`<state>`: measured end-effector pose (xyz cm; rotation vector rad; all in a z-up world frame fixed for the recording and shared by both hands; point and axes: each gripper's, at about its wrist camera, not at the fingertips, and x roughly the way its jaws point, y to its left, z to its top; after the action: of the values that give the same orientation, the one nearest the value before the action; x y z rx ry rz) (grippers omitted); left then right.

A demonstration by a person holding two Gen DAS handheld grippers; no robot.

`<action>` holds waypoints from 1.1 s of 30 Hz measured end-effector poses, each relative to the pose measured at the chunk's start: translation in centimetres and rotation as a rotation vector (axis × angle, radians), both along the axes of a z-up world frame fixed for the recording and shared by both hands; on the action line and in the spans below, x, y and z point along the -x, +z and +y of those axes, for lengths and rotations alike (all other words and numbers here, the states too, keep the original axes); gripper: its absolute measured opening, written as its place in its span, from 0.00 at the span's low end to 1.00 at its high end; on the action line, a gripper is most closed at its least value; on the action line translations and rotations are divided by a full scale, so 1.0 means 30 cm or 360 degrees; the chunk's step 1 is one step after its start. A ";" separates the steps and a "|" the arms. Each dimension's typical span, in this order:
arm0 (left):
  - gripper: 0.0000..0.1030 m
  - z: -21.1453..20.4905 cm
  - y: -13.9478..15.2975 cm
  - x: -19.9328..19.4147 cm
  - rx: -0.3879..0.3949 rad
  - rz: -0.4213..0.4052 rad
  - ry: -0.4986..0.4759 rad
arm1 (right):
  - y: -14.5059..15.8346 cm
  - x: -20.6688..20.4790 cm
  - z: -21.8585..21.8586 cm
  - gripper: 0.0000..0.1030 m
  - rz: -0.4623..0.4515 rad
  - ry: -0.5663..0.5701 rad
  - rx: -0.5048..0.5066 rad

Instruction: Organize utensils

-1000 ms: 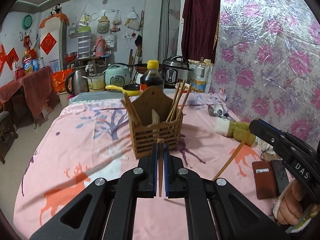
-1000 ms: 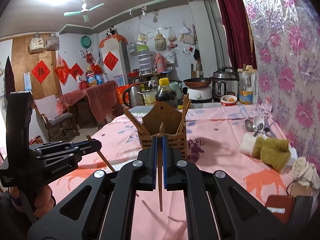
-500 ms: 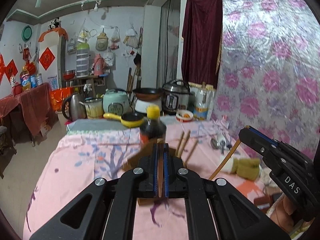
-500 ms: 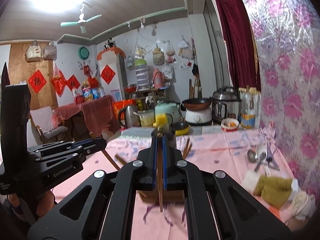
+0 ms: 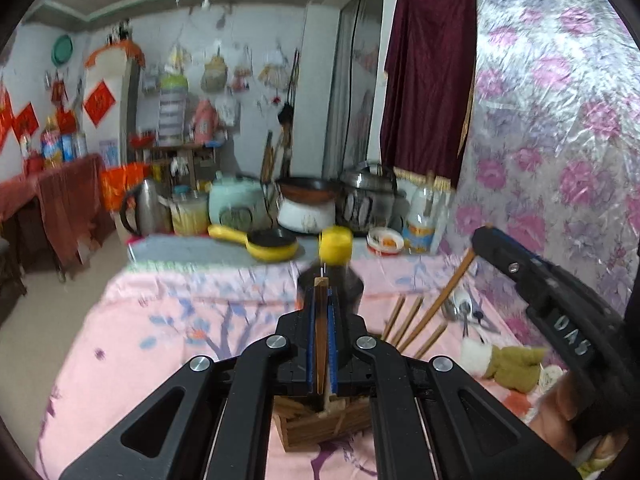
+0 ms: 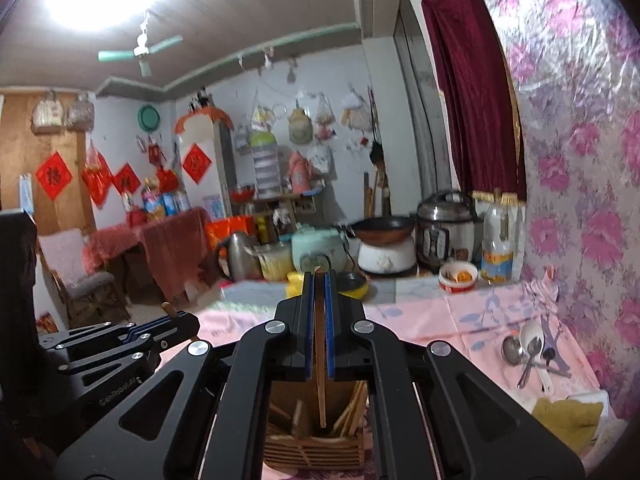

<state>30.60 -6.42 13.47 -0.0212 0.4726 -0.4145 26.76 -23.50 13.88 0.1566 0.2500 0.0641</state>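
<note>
My left gripper [image 5: 320,292] is shut on a wooden chopstick [image 5: 320,336] and hangs right over the wooden utensil holder [image 5: 320,424] on the pink tablecloth. My right gripper [image 6: 319,280] is shut on another chopstick [image 6: 320,384], whose lower end points down into the holder [image 6: 316,440]. Several chopsticks [image 5: 408,320] stand in the holder. The right gripper also shows at the right of the left wrist view [image 5: 480,240], with its chopstick [image 5: 444,296] slanting down. The left gripper appears at the left of the right wrist view [image 6: 184,320].
A dark sauce bottle with a yellow cap [image 5: 335,246] stands just behind the holder. Metal spoons [image 6: 528,352] and a green cloth [image 6: 568,416] lie at the right. A yellow pan [image 5: 264,244], kettle [image 5: 144,208] and cookers [image 6: 444,228] line the far edge.
Both grippers have risen and moved forward over the holder, which has dropped from the middle to the bottom of both views. Each still holds its chopstick.
</note>
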 end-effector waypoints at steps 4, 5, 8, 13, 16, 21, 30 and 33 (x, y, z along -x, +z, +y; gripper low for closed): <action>0.42 0.021 -0.082 -0.001 -0.0006 0.0069 0.0062 | -0.084 -0.024 0.000 0.12 0.0114 -0.0036 0.0007; 0.43 0.026 -0.086 0.003 -0.0005 0.0065 0.0075 | -0.091 -0.015 -0.006 0.12 0.0117 -0.0042 -0.0001; 0.45 0.058 -0.089 0.025 0.0010 0.0074 0.0095 | -0.094 0.027 -0.028 0.16 0.0106 -0.0059 -0.0022; 0.61 0.118 -0.084 0.093 0.0038 0.0050 0.0190 | -0.093 0.111 -0.049 0.27 0.0079 -0.0096 -0.0064; 0.72 0.150 -0.092 0.156 0.0038 0.0041 0.0256 | -0.101 0.171 -0.065 0.36 0.0050 -0.0137 -0.0087; 0.76 0.180 -0.121 0.272 0.0001 0.0043 0.0342 | -0.112 0.297 -0.070 0.44 0.0023 -0.0186 -0.0130; 0.88 0.153 -0.141 0.583 -0.0146 -0.0116 0.0440 | -0.123 0.559 -0.059 0.60 -0.0044 -0.0214 -0.0179; 0.94 0.144 -0.134 0.694 -0.0144 -0.0185 0.0459 | -0.124 0.653 -0.051 0.71 -0.0066 -0.0241 -0.0176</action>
<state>9.77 -2.10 9.46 0.0223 0.3664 -0.1103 7.16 -25.04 10.17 0.2831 0.1925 -0.0694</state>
